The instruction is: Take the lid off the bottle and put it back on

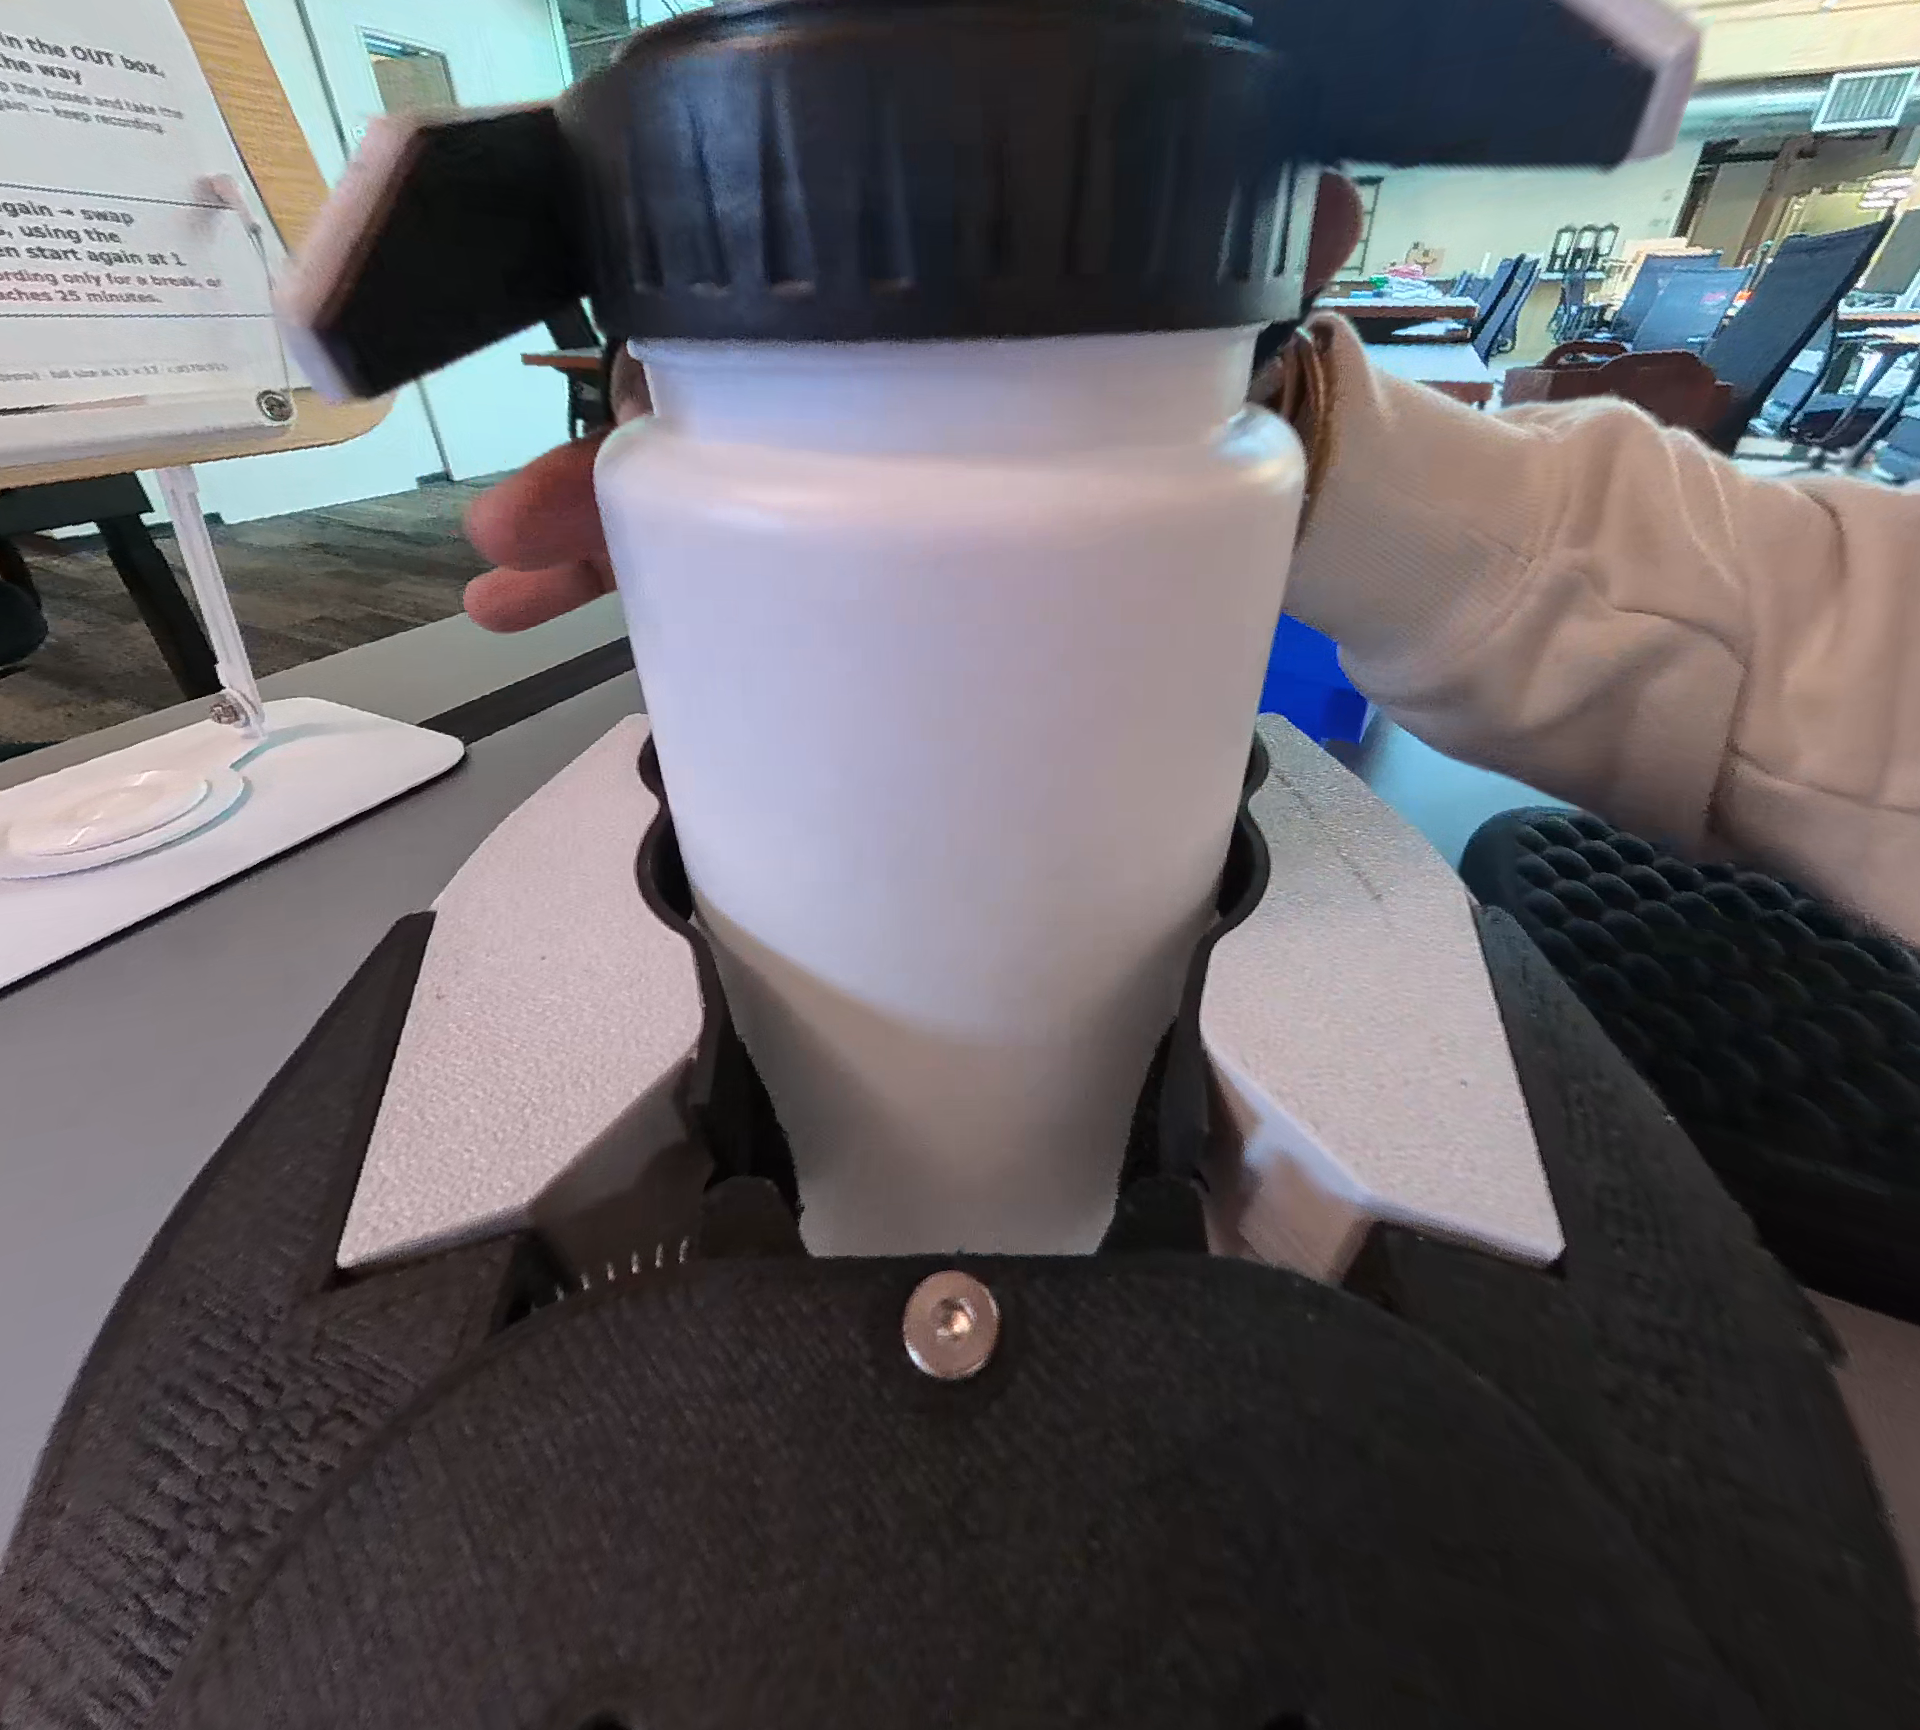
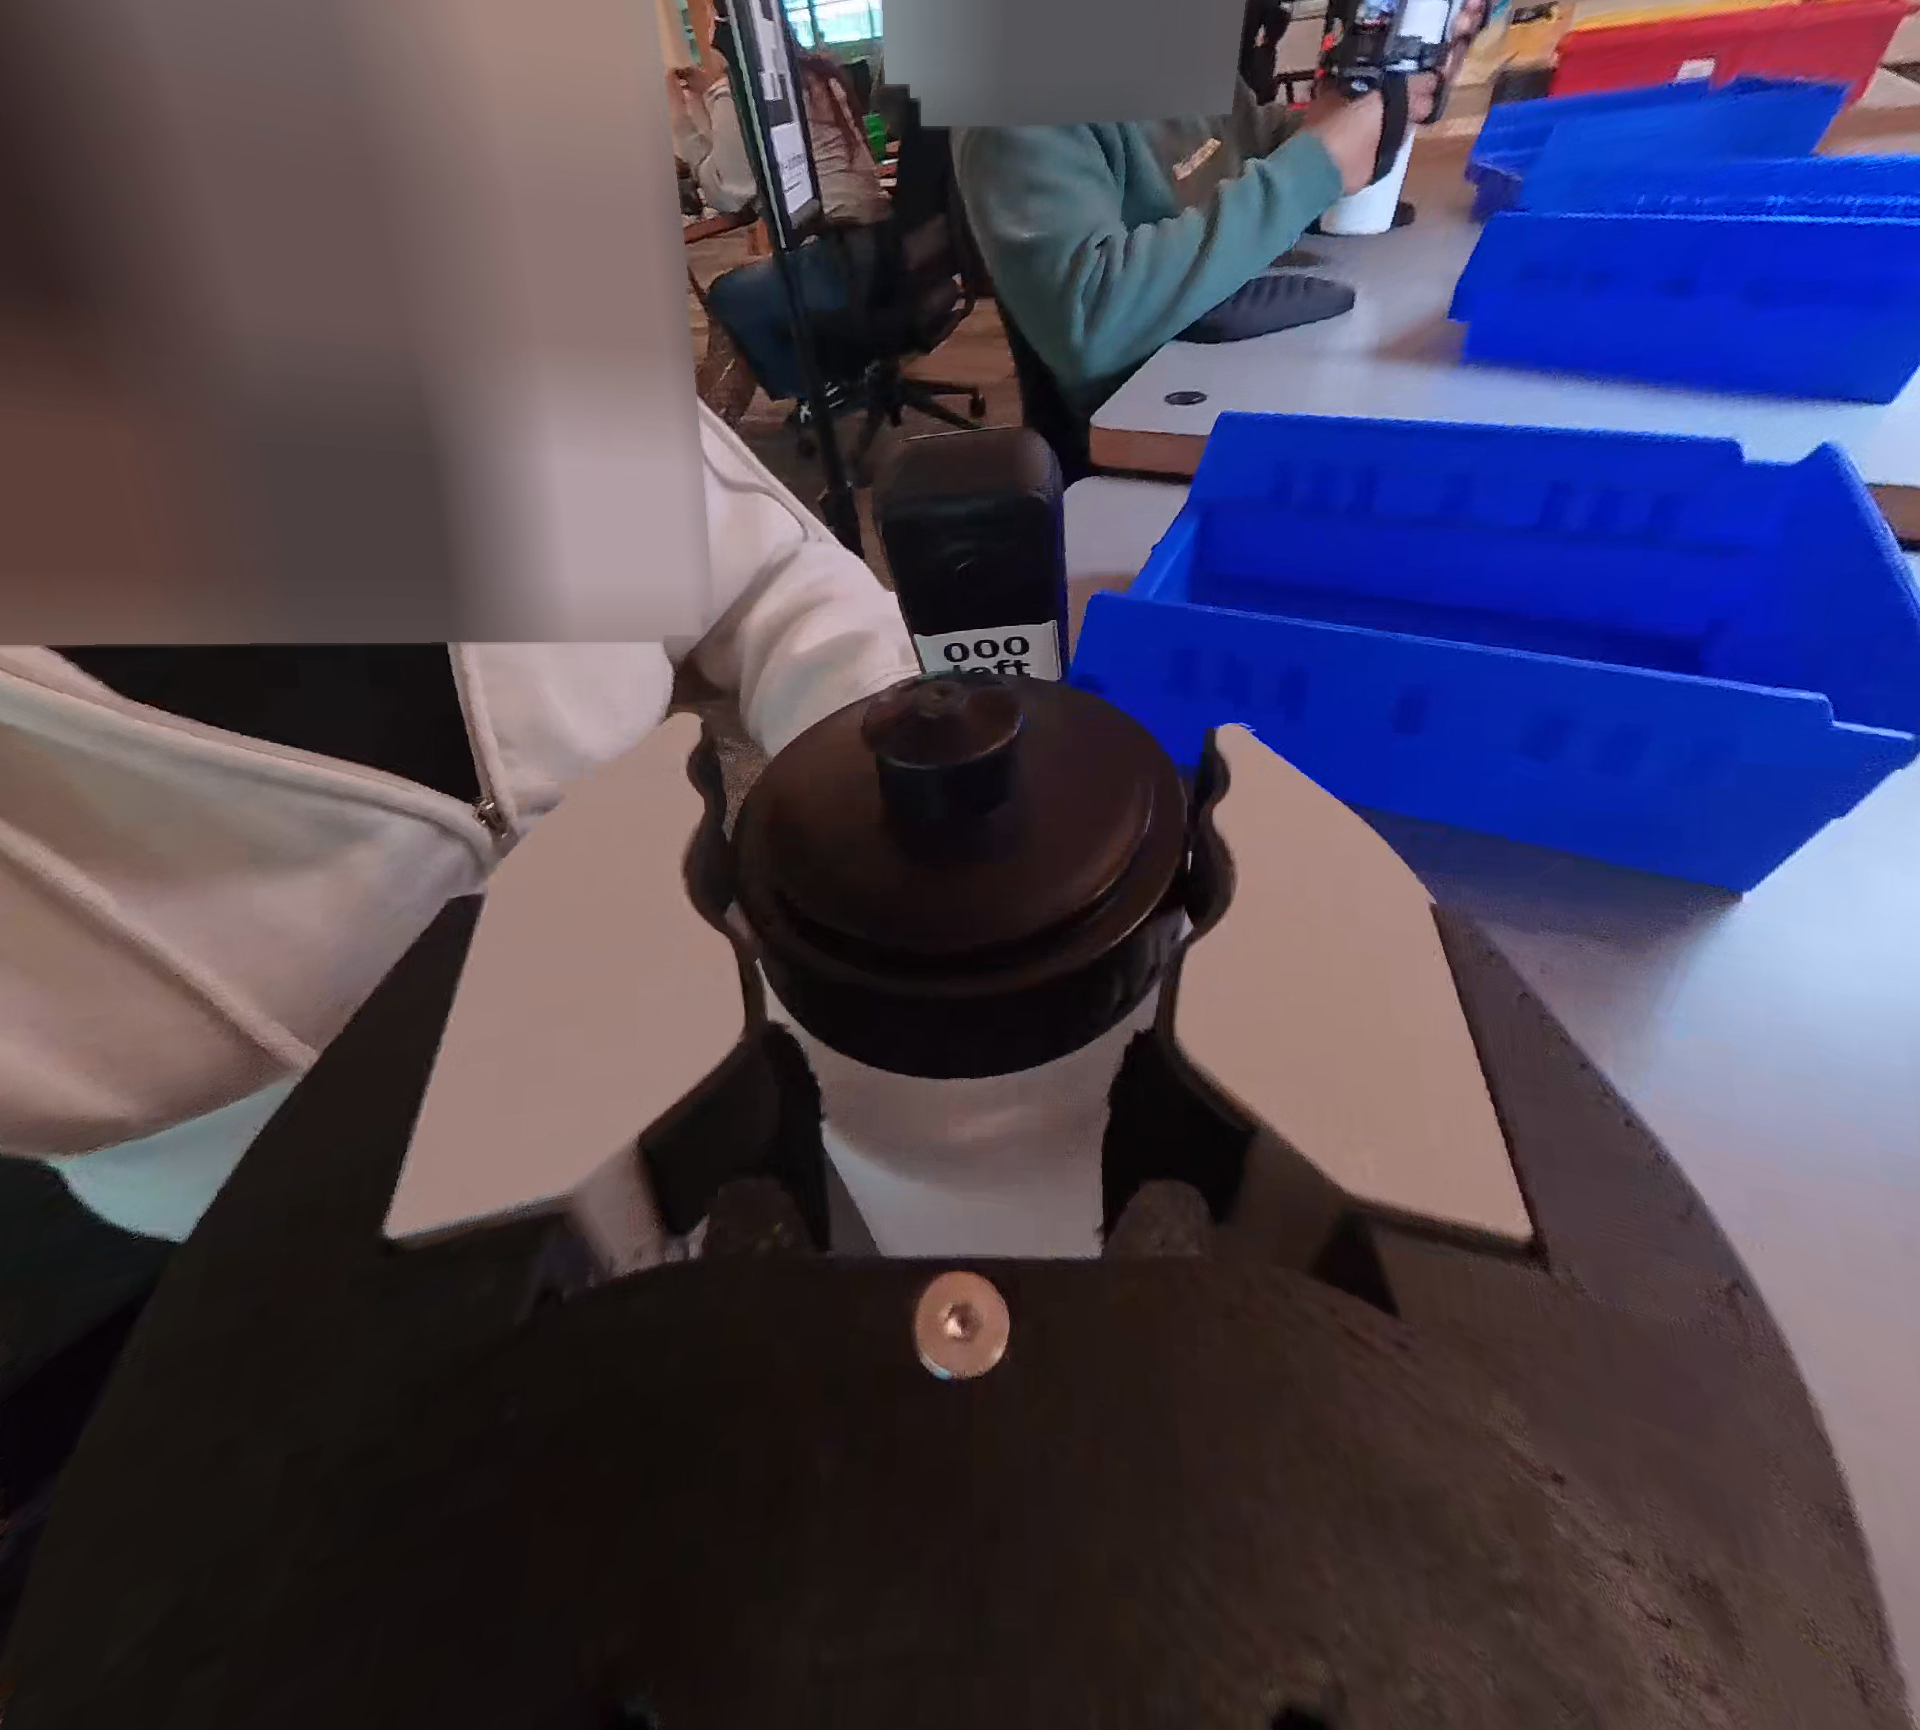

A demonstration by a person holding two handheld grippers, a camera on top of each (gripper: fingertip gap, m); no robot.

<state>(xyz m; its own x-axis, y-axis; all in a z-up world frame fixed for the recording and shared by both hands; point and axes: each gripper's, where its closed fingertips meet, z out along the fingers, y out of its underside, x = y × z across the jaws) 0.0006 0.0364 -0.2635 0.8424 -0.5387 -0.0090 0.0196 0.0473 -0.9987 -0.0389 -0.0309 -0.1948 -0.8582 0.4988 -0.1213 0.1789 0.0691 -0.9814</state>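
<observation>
Left gripper (image 1: 951, 901) clamps the white bottle (image 1: 951, 693); right gripper (image 2: 951, 859) pinches the seemingly seated lid (image 2: 956, 859): twist squarely, bottle steady.

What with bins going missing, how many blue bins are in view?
3: one blue bin right of the bottle, a second behind it, a third farther back; more may hide there.
</observation>
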